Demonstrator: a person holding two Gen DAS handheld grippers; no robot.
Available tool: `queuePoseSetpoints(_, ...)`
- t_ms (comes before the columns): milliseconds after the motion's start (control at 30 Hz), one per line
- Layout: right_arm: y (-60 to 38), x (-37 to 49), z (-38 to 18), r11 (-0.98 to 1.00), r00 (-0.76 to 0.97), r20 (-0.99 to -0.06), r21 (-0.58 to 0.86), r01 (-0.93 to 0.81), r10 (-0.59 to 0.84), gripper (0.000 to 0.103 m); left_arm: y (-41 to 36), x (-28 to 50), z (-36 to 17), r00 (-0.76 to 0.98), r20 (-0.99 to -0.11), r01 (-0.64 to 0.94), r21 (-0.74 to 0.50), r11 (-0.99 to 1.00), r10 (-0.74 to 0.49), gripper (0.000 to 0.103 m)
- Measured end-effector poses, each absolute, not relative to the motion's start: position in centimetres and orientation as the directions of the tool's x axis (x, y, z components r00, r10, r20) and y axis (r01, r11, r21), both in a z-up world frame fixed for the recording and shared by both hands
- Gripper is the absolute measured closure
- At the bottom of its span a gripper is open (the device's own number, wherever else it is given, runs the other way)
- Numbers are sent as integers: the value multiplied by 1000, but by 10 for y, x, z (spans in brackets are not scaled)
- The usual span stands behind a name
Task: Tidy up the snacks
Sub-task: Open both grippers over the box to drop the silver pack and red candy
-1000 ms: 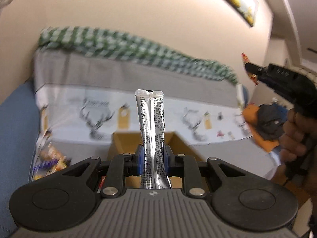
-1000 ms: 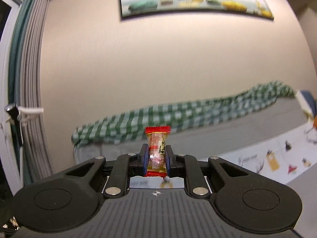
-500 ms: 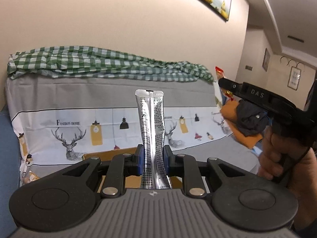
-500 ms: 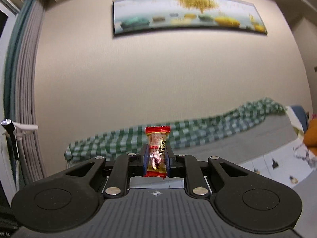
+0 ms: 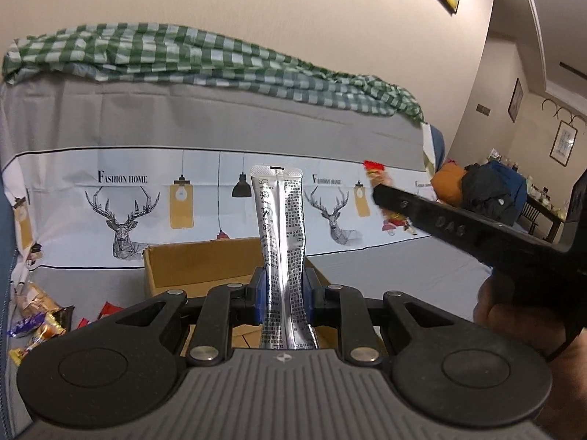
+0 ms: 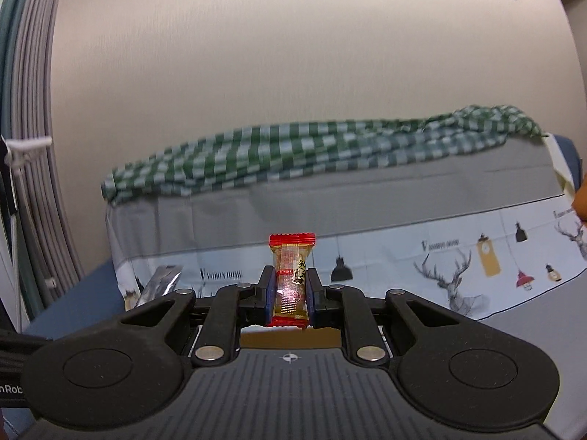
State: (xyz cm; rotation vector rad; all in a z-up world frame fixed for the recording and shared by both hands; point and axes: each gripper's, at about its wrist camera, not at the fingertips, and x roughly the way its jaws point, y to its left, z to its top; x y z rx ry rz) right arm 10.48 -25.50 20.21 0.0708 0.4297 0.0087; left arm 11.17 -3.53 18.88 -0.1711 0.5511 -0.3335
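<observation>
**Both jaws clenched on snacks above the open box**

Left gripper [image 5: 282,293]: jaws narrowed to a slim gap, blue pads pressing both sides of a tall silver foil stick sachet with black print [image 5: 280,242]. Sachet stands upright, lower part in the jaws, sealed top well above them.

Right gripper [image 6: 290,295]: jaws nearly closed, clamped on a small red-and-gold wrapped candy [image 6: 291,280], upright, crimped red ends showing above and below the pads. In the left wrist view the same gripper comes in from the right, a person's hand [image 5: 513,315] on its black handle, candy at its tip.

Open brown cardboard box [image 5: 205,264] sits on the grey sofa seat [image 5: 403,267] just beyond the left jaws; a strip of it also shows under the right jaws. Sachet and candy are both off the seat, in the air near the box.

Loose pile of colourful wrapped snacks [image 5: 40,321] lies on the seat, near left of the box. Green-and-white checked cloth [image 5: 205,58] is draped along the sofa back, above the deer-print cover [image 5: 124,216]. Far right: orange and dark bundle of clothes [image 5: 477,190].
</observation>
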Motion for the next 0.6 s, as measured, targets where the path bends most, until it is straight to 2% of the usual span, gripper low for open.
queuePoseSetpoints(200,-248,152,169,998,892,-452,67,14,18,86,-42,164,174,790,-491,272,-255,928,-367,81)
queuePoseSetpoints(433,-248,184,130,998,901,-433,38,50,-29,86,-40,206,136,773,-513,312,-206,928,-374,81)
queuePoseSetpoints(600,-247,192,90,997,844,-534,24,67,-44,86,-32,218,90,716,-589,269,-260,927,-373,81)
